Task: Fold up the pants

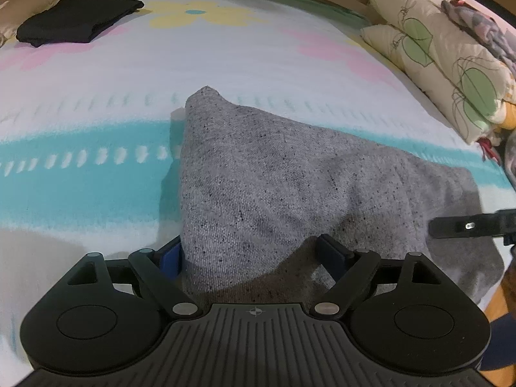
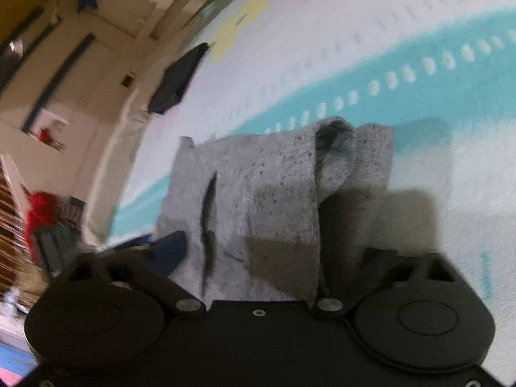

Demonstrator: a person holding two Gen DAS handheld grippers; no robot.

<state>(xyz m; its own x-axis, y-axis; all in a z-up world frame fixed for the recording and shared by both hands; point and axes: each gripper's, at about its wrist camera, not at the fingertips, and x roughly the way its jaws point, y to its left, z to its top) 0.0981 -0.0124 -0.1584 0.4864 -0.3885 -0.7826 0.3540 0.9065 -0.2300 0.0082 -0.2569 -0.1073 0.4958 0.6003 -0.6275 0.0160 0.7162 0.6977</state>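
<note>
Lying on the near part of the bed (image 1: 96, 177), close to its front edge, the grey pants (image 1: 258, 177) are bunched into a thick, partly folded heap, one corner peaked toward the middle of the patterned cover. The left gripper (image 1: 254, 251) stands with its jaws spread wide, the grey cloth mounded between them; the blue pads do not look to be pressing on it, so I judge it holds nothing. The right gripper (image 2: 258, 251) is over another edge of the same garment, its picture smeared; its jaws straddle a doubled layer, but whether they pinch it I cannot tell.

The fabric looks like a soft, fleecy knit: light, limp, not slippery, and nothing in it can break. It will sag and drape the moment it is lifted, and layers may slide apart. I would take it at two edge corners, pinching through all layers, well apart from each other, so the fold stays square. A folded black garment (image 1: 77, 22) lies at the far left corner, and pillows (image 1: 435, 58) along the right edge.
</note>
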